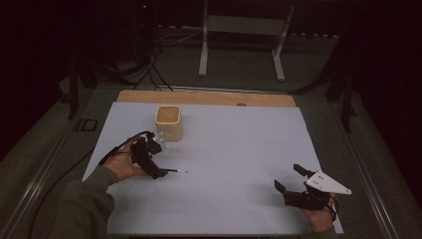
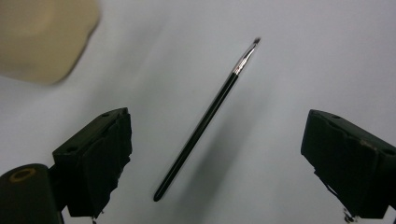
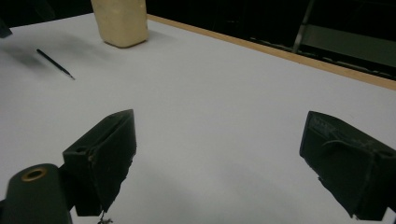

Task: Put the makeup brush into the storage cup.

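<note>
Where the bench lies: a white sheet (image 1: 224,164) covers the bench (image 1: 209,97), whose wooden edge shows at the far side.
Surroundings: a cream square cup (image 1: 168,122) stands open-topped just beyond the left tool; a metal frame (image 1: 244,30) stands on the floor past the bench, well apart from both tools.
Brush: a thin black brush (image 2: 205,121) with a silver ferrule lies flat on the sheet between the left tool's jaws, touching neither; in the high view its tip pokes out to the right of that tool.
Left tool (image 2: 215,163): jaws wide apart, hanging over the brush, gripping nothing.
Right tool (image 1: 288,178): jaws wide apart, holding nothing, near the bench's near right corner, well apart from cup and brush.
Obstructions: bare sheet lies between the right tool and the brush.
</note>
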A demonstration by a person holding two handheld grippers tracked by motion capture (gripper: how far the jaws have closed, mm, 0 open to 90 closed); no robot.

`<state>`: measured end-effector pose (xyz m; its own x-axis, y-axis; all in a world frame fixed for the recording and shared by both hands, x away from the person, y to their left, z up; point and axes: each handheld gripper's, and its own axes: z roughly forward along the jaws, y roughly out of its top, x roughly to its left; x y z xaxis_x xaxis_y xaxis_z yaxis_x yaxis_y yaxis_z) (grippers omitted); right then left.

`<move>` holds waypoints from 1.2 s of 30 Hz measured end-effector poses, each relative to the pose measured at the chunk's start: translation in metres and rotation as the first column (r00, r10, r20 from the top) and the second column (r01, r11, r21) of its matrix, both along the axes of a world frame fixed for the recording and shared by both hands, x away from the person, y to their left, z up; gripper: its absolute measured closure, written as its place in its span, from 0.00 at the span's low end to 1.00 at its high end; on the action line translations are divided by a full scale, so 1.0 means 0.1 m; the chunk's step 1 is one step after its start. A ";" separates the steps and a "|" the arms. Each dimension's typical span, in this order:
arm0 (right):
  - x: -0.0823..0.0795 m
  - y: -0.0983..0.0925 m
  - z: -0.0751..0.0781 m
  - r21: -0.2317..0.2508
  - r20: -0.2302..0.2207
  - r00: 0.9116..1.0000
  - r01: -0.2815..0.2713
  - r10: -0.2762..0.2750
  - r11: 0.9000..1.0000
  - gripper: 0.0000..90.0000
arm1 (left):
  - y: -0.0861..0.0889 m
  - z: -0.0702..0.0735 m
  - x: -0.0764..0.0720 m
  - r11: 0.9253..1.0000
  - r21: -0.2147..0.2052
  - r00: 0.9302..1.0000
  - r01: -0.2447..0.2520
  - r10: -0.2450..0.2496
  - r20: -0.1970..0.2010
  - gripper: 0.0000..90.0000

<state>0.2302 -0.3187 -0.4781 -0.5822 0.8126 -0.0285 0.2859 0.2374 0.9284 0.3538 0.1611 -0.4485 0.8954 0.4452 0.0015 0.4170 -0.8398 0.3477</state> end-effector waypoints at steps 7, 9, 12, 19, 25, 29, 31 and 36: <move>0.00 0.00 0.00 -0.001 0.001 1.000 0.000 0.000 1.000 0.12 | -0.09 -0.11 0.04 0.999 0.025 0.999 0.020 -0.019 -0.033 0.11; 0.00 0.00 0.00 -0.001 0.000 1.000 0.000 0.000 1.000 0.12 | -0.11 -0.14 0.06 0.999 0.032 0.999 0.019 -0.017 -0.043 0.11; 0.00 0.00 0.00 -0.002 0.000 1.000 0.000 0.000 1.000 0.12 | -0.12 -0.19 0.09 0.999 0.044 0.998 0.018 -0.016 -0.058 0.12; 0.00 0.00 0.00 -0.001 0.001 1.000 -0.001 0.001 1.000 0.12 | -0.16 -0.26 0.11 0.998 0.066 0.996 0.023 -0.017 -0.085 0.15; 0.00 0.00 0.00 -0.001 -0.001 1.000 -0.001 0.001 1.000 0.12 | -0.16 -0.28 0.13 0.997 0.077 0.996 0.028 -0.022 -0.082 0.24; 0.00 0.00 0.00 -0.003 0.002 1.000 -0.002 0.002 1.000 0.12 | -0.17 -0.31 0.14 0.995 0.094 0.995 0.041 -0.032 -0.094 0.36; 0.00 0.00 0.00 -0.002 0.001 1.000 -0.001 0.001 1.000 0.12 | -0.18 -0.33 0.14 0.994 0.095 0.994 0.051 -0.041 -0.105 0.45; 0.00 0.00 0.00 -0.005 -0.001 1.000 -0.003 0.003 1.000 0.12 | -0.24 -0.36 0.15 0.992 0.110 0.992 0.067 -0.055 -0.111 0.72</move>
<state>0.2304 -0.3184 -0.4784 -0.5850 0.8104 -0.0317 0.2863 0.2429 0.9268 0.3686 0.1368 -0.4844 0.9184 0.3925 -0.0490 0.3938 -0.8960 0.2053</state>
